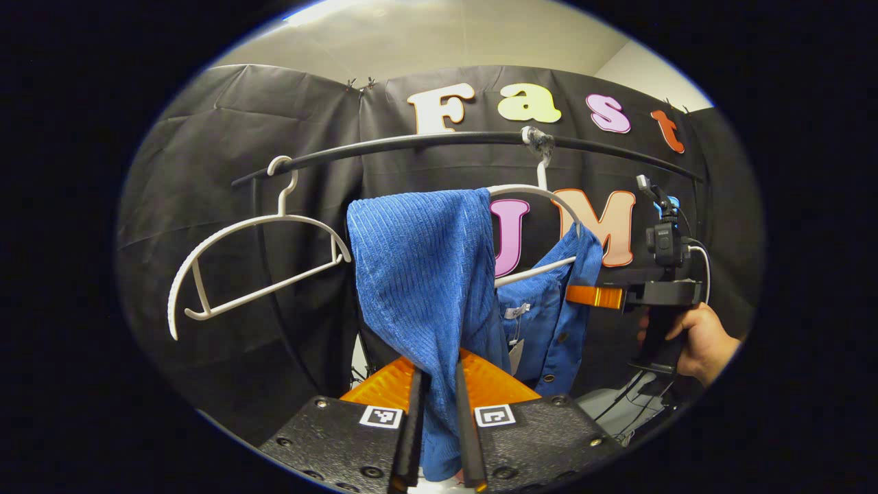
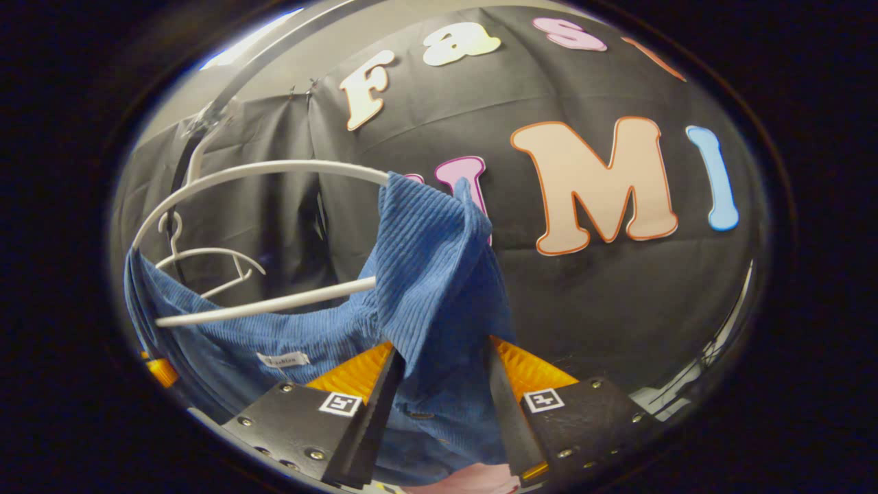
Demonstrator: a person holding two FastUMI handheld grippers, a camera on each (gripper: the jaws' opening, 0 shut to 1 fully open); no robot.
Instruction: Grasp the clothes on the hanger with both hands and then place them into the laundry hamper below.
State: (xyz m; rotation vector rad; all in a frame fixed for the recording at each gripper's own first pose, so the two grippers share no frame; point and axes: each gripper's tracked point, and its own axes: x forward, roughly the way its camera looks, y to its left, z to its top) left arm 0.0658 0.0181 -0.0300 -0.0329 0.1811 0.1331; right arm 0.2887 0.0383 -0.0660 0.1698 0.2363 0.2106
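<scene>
A blue corduroy garment (image 1: 425,274) hangs over a white hanger (image 1: 542,195) on a black rail (image 1: 425,140). In the left gripper view, my left gripper (image 1: 440,418) is shut on the hanging left part of the garment, jaws close together with cloth pinched between them. Farther right, a hand (image 1: 703,343) holds the right gripper (image 1: 595,296) against the garment's right edge. In the right gripper view, my right gripper (image 2: 439,405) holds a thick fold of the garment (image 2: 439,288) just below the end of the hanger (image 2: 260,171). Cloth fills its half-wide gap and touches both fingers.
An empty white hanger (image 1: 254,261) hangs on the rail to the left and also appears behind the garment as the empty hanger (image 2: 206,261). Cables and pale objects (image 1: 617,405) lie low at the right. A pink surface (image 2: 466,480) shows beneath the garment.
</scene>
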